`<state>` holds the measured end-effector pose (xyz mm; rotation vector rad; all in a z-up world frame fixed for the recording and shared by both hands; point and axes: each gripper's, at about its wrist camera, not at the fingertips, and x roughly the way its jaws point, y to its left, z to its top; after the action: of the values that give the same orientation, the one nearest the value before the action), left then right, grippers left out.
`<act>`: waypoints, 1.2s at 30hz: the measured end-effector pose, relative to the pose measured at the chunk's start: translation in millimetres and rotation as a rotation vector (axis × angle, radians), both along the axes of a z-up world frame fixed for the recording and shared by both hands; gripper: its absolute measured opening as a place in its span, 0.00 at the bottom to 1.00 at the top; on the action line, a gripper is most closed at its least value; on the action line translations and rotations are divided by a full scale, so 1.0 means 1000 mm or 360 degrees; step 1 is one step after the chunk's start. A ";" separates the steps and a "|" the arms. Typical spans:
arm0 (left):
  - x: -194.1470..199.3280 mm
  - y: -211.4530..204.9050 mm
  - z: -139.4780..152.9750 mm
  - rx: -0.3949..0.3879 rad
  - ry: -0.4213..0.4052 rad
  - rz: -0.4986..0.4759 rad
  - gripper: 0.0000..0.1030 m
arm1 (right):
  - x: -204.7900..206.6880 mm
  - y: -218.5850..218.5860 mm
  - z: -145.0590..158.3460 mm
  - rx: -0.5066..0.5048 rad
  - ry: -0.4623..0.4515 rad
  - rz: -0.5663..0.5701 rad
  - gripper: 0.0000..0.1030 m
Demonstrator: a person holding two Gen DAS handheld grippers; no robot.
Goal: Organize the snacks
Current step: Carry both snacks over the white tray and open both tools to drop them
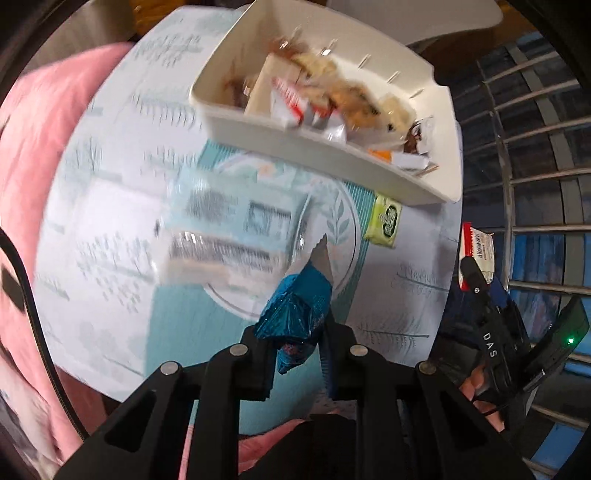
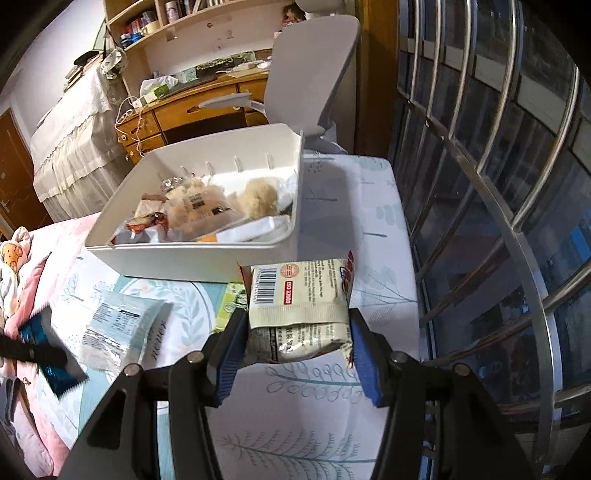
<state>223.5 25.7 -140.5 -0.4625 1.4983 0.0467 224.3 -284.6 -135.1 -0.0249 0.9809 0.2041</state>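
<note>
— What's behind the table? A wooden desk [image 2: 207,107] with shelves [image 2: 147,22] above it, and a grey chair [image 2: 314,70].

— And to the sides? Metal window bars [image 2: 491,177] on the right, pink bedding [image 1: 40,122] on the left.

I see bin [image 2: 192,254] at 12 o'clock on table [image 2: 369,206], snacks inside; flat packet [image 2: 118,328] at 9; small sachet [image 2: 227,306] between.

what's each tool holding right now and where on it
Left tool pinches the blue wrapper at its crumpled lower end. Right tool clamps the white packet across its lower half, side to side.
</note>
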 end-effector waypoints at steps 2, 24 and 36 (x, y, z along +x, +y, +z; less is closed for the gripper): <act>0.014 0.003 0.012 0.0047 -0.0046 -0.0085 0.17 | 0.001 0.008 0.004 -0.0004 -0.0021 0.0006 0.53; 0.121 0.027 0.047 0.0166 -0.0537 -0.0480 0.17 | 0.064 0.069 0.017 0.0118 -0.0208 -0.0163 0.54; 0.135 0.034 0.029 0.0230 -0.0514 -0.0518 0.69 | 0.077 0.074 0.003 0.0150 -0.0106 -0.0301 0.74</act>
<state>358.8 60.1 -111.8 -0.0990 1.2255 -0.1681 301.6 -211.0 -132.5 0.1458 0.9005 0.0751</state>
